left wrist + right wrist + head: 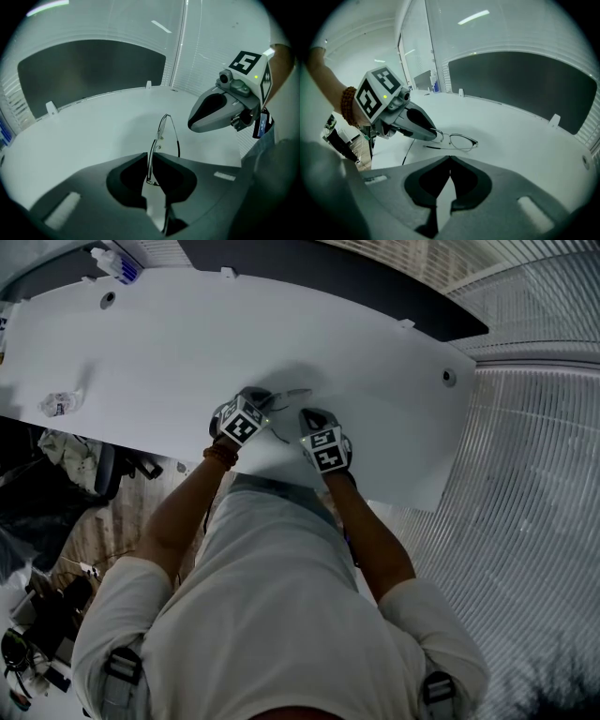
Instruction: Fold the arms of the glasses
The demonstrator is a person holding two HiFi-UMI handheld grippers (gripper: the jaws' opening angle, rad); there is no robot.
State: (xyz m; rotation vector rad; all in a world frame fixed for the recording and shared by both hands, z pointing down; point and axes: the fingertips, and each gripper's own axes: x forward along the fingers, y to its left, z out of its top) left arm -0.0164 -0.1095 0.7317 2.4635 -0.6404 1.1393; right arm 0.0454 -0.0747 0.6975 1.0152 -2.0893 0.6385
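Thin wire-rimmed glasses (287, 401) stand on the white table (375, 362) near its front edge, between my two grippers. My left gripper (150, 157) is shut on the rim of one lens, and the glasses (162, 130) rise edge-on from its tips. One slim arm (177, 140) curves back from the frame. In the right gripper view the glasses (461, 140) sit just ahead, their left end in the left gripper (435, 136). My right gripper (450, 159) is shut and empty, a little short of the frame; it also shows as a closed grey beak (193, 124).
A crumpled wrapper (61, 404) lies at the table's left, and a small bottle (117, 263) stands at its far left corner. A dark panel (525, 84) runs behind the table. Clutter and a chair (84, 470) sit on the floor at the left.
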